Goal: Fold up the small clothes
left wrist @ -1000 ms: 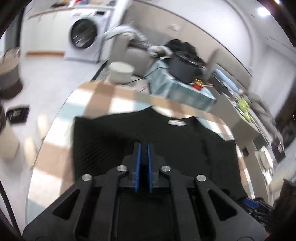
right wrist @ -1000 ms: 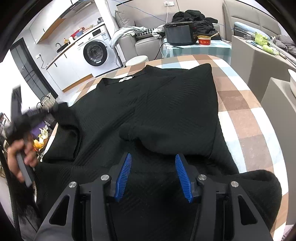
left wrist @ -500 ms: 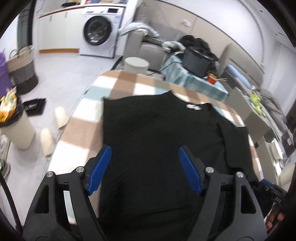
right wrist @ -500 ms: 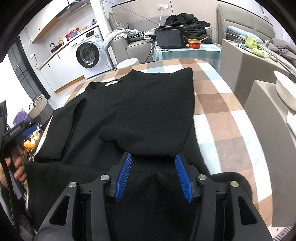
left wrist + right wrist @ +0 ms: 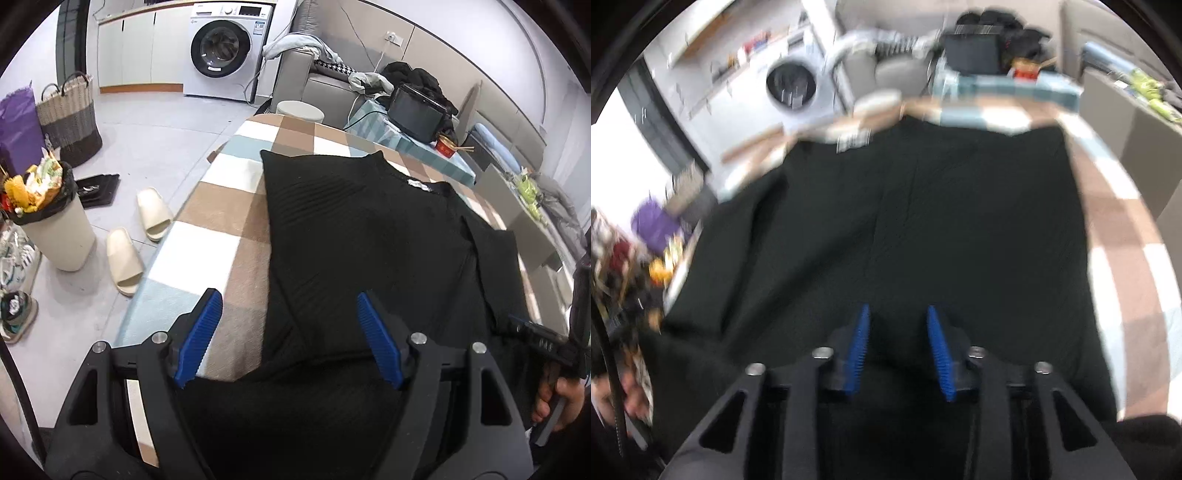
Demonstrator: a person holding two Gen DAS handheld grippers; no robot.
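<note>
A black ribbed knit top (image 5: 369,236) lies flat on the checked tablecloth (image 5: 221,221), its neck label toward the far end, both sides folded inward. My left gripper (image 5: 288,332) is wide open and empty above the garment's near left edge. In the blurred right wrist view the same top (image 5: 905,221) fills the middle. My right gripper (image 5: 897,350) hovers over its near hem with the jaws partly open and nothing between them. The right gripper's handle and hand show at the left wrist view's right edge (image 5: 550,369).
On the floor left of the table are a full waste bin (image 5: 48,218), two beige slippers (image 5: 136,240) and a woven basket (image 5: 70,118). A washing machine (image 5: 225,48), a sofa and a side table with a black appliance (image 5: 417,110) stand beyond the far end.
My left gripper let go and opened wide, then pulled back toward the near left edge. My right gripper moved fast over the garment and its jaws narrowed somewhat; the folded sleeve now lies flat.
</note>
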